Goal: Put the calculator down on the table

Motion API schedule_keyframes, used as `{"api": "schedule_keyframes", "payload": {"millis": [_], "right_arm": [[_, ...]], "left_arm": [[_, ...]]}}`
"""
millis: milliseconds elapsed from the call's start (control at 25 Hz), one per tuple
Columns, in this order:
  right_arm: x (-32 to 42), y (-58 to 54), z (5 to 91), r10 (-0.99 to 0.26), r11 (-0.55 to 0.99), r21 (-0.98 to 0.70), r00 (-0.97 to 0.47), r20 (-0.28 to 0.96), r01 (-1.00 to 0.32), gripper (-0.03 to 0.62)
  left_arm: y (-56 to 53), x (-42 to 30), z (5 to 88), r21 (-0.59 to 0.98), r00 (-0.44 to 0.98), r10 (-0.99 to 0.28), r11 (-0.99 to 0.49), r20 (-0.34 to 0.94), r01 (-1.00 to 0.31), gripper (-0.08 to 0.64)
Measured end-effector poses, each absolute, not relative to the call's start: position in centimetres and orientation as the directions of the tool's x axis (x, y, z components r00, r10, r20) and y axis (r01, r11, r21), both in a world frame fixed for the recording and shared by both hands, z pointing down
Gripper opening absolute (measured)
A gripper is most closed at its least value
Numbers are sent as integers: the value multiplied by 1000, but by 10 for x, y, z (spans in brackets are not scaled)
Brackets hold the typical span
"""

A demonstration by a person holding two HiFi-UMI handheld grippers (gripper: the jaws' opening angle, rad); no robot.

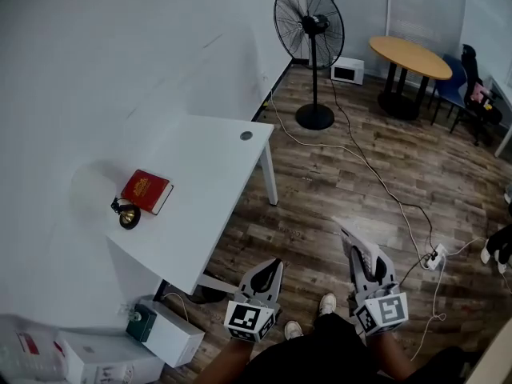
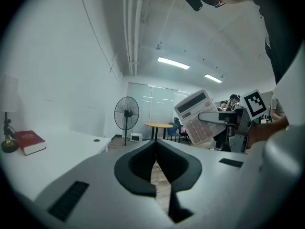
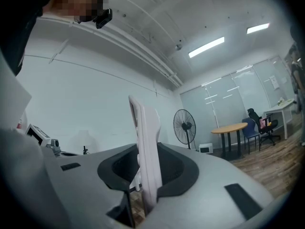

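Observation:
A pale grey calculator [image 3: 147, 142] stands edge-on between the jaws of my right gripper [image 3: 145, 178], which is shut on it. In the left gripper view the calculator [image 2: 196, 116] shows its display and keys, tilted, off to the right with the right gripper [image 2: 223, 120] clamped on it. In the head view the right gripper [image 1: 353, 245] holds the calculator [image 1: 358, 254] above the wooden floor, right of the white table [image 1: 210, 174]. My left gripper [image 1: 274, 266] hangs beside it, nearer the table's corner. The left gripper [image 2: 156, 155] is shut with nothing in it.
On the table lie a red book [image 1: 146, 191] and a small dark lamp base [image 1: 126, 214]. White boxes [image 1: 164, 334] sit on the floor under its near end. A standing fan [image 1: 310, 46], a round wooden table [image 1: 410, 57], and cables with a power strip [image 1: 434, 256] are beyond.

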State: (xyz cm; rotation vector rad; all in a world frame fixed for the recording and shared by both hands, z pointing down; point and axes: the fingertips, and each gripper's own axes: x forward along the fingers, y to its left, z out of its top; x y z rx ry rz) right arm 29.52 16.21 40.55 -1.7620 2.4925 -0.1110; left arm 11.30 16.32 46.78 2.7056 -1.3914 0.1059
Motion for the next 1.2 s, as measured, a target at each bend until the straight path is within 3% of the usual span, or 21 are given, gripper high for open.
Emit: {"api": "schedule_keyframes", "payload": {"millis": [560, 1200], "right_arm": [[294, 37, 405, -909, 415, -100, -416, -21, -904, 116], [296, -99, 399, -813, 581, -101, -581, -27, -808, 115]], "left_arm": [[50, 112, 471, 53, 524, -840, -522, 140, -851, 20], [-61, 118, 467, 58, 360, -921, -355, 149, -933, 20]]}}
